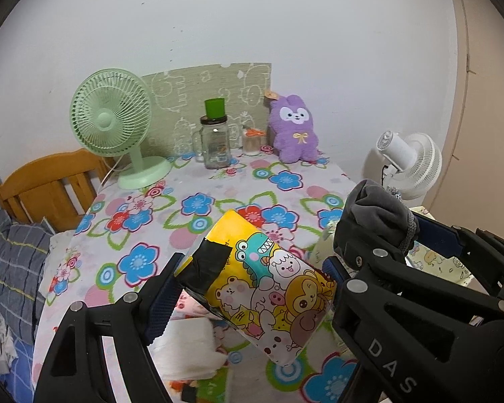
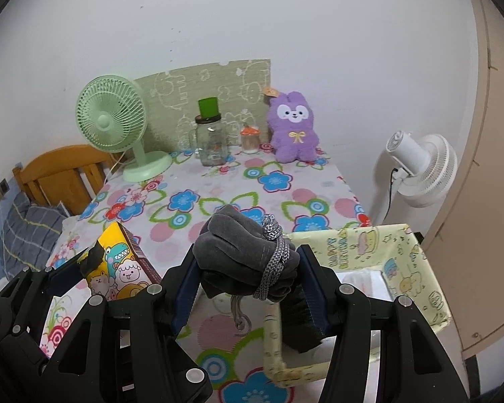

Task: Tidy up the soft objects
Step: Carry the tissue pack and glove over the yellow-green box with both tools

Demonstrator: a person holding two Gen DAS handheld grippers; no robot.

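My left gripper [image 1: 252, 288] is shut on a yellow tissue pack [image 1: 268, 288] printed with cartoon animals, held above the flowered tablecloth [image 1: 198, 208]. The pack also shows in the right wrist view [image 2: 117, 268]. My right gripper [image 2: 248, 278] is shut on a rolled grey cloth bundle [image 2: 242, 252] tied with a silver cord, held above the left edge of a pale yellow fabric bin [image 2: 403, 262]. The bundle shows in the left wrist view [image 1: 376, 211]. A purple plush bunny [image 1: 294, 131] sits at the back of the table.
A green desk fan [image 1: 117, 124], a glass jar with a green cup on it [image 1: 215, 141] and a small jar [image 1: 252, 142] stand at the back. A white folded cloth [image 1: 188, 346] lies under my left gripper. A white floor fan [image 2: 420, 168] stands right of the table, a wooden bed [image 2: 60, 174] left.
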